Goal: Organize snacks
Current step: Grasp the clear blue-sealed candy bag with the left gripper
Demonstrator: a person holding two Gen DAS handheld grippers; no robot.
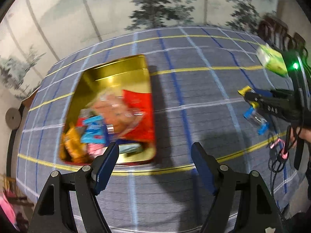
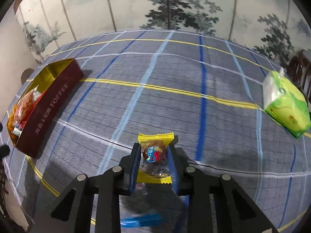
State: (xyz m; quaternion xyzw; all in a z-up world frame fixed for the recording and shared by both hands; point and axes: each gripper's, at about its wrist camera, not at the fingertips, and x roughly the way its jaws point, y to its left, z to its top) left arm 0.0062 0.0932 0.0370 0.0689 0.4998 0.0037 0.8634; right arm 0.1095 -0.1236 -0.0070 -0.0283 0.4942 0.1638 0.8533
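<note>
A gold-lined toffee tin (image 1: 114,68) with dark red walls (image 2: 48,108) sits on the checked tablecloth and holds several snack packets, among them a red one (image 1: 140,114) and a blue one (image 1: 93,132). My left gripper (image 1: 155,155) is open and empty, just right of the tin's near corner. My right gripper (image 2: 153,155) is shut on a yellow-edged snack packet (image 2: 154,154) and holds it above the cloth, well right of the tin; it also shows in the left wrist view (image 1: 250,97). A clear packet with blue ends (image 1: 256,119) lies under it.
A green tissue pack (image 2: 285,106) lies at the table's right edge, also seen in the left wrist view (image 1: 272,60). Dark wooden chairs (image 2: 299,68) stand behind it. A painted screen wall (image 2: 155,5) backs the table. Cables (image 1: 279,155) hang by the right gripper.
</note>
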